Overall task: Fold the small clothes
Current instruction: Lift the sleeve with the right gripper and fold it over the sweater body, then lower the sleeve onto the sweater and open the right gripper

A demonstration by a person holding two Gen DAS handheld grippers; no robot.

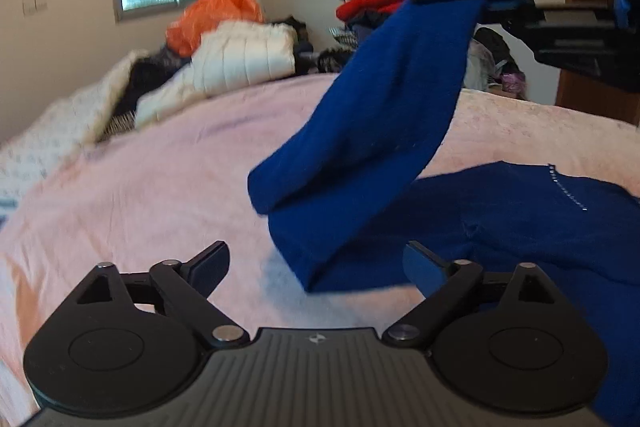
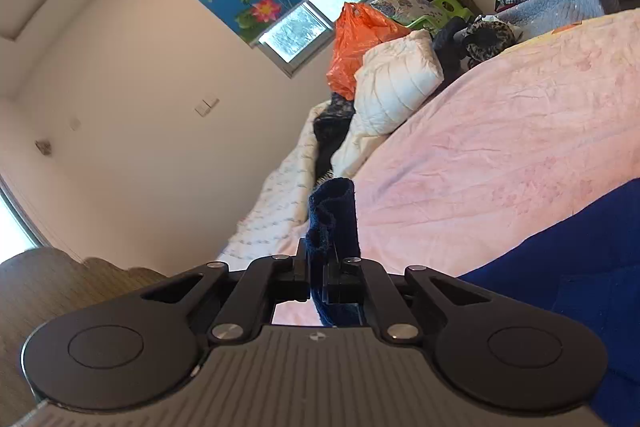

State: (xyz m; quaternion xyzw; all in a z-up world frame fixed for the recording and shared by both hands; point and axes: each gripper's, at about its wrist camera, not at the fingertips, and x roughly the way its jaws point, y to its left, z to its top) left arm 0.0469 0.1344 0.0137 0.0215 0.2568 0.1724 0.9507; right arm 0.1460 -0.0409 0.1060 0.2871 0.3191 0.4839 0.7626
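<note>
Folding barely begun: right hand-held gripper point(image 2: 318, 275) pinches the blue garment's point(image 1: 500, 227) sleeve point(image 1: 380, 115), lifted toward one o'clock; left hand-held gripper point(image 1: 316, 263) gapes empty.

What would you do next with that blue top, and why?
Probably carry the lifted part across and lay it over the rest. The right gripper is shut on a bunched edge of the blue garment, which hangs above the pink bedspread, while the left gripper is open and empty.
</note>
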